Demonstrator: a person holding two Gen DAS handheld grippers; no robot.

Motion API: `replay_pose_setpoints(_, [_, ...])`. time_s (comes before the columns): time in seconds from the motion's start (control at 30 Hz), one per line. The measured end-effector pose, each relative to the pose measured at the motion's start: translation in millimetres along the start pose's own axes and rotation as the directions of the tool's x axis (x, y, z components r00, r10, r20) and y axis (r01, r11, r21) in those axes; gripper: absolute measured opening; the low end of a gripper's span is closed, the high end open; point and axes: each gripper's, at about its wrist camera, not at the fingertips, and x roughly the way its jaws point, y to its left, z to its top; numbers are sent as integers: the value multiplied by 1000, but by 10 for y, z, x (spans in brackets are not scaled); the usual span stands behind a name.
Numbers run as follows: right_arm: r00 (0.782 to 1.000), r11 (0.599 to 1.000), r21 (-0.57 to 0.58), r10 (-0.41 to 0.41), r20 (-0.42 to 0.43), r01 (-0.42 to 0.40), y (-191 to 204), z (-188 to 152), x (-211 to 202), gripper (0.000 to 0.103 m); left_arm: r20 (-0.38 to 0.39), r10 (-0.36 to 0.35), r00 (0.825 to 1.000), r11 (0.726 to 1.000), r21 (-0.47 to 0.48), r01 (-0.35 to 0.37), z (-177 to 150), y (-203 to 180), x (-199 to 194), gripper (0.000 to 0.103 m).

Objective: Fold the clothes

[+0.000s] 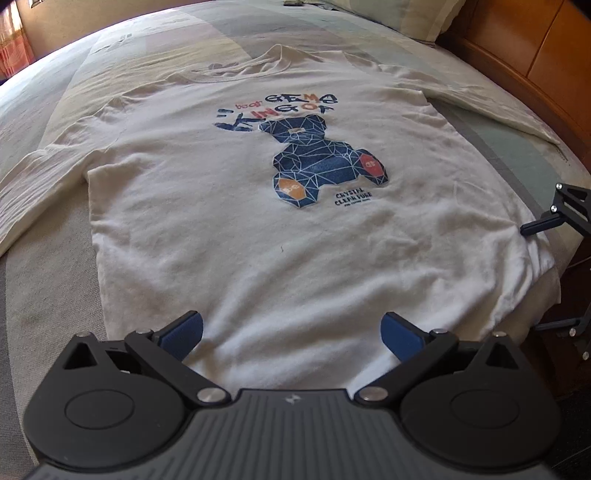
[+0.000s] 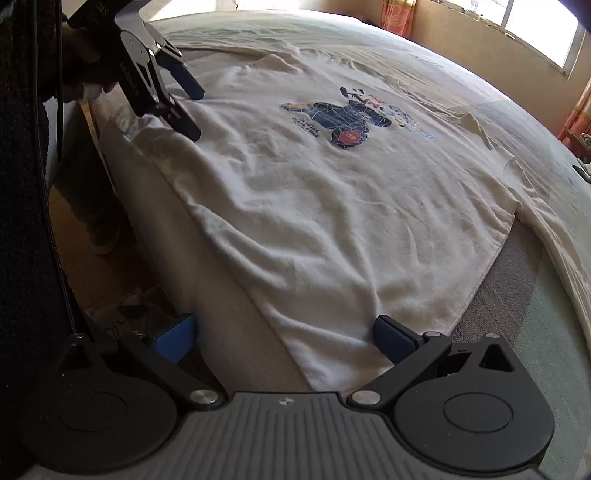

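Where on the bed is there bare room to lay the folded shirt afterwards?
The bare striped bedspread beyond the collar of the white long-sleeved bear-print shirt, toward the pillow, is free. The grey strip between the shirt's side hem and its sleeve is also free. It is crowded at the bottom hem, where both open hand-held grippers, left and right, sit.

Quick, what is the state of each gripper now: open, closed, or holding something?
Left gripper: open, holding nothing, over the hem of the white shirt.
Right gripper: open, holding nothing, at the shirt's bottom corner by the bed edge.
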Motion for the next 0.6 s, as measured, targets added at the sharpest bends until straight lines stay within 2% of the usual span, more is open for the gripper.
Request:
replay_pose_setpoints(0.07, [1000,1000,7,9,-6,-9,-12,137,26,103,13,-5,1000,1000,-1,5,37,13,37,102])
replay_pose_setpoints(0.17, [994,997,49,53,96,-58,-60,347,70,103,33,-13,999,1000,-4,13,94,31,93,102])
replay_pose_setpoints(0.27, [993,998,35,52,110,-56,-45,432,219,103,53,-21,998,1000,-5,21,150,50,148,102])
replay_pose_setpoints(0.47, [997,999,-13,36,71,-35,26,2,12,103,74,-32,997,998,-45,35,285,118,159,102])
replay_pose_setpoints(0.53, [999,998,-58,10,45,-8,60,8,-20,103,74,-34,997,997,-70,39,338,152,128,102])
replay_pose_setpoints(0.6, [997,1000,-21,1,81,0,-37,125,-30,103,101,-37,994,997,-67,44,439,138,93,102])
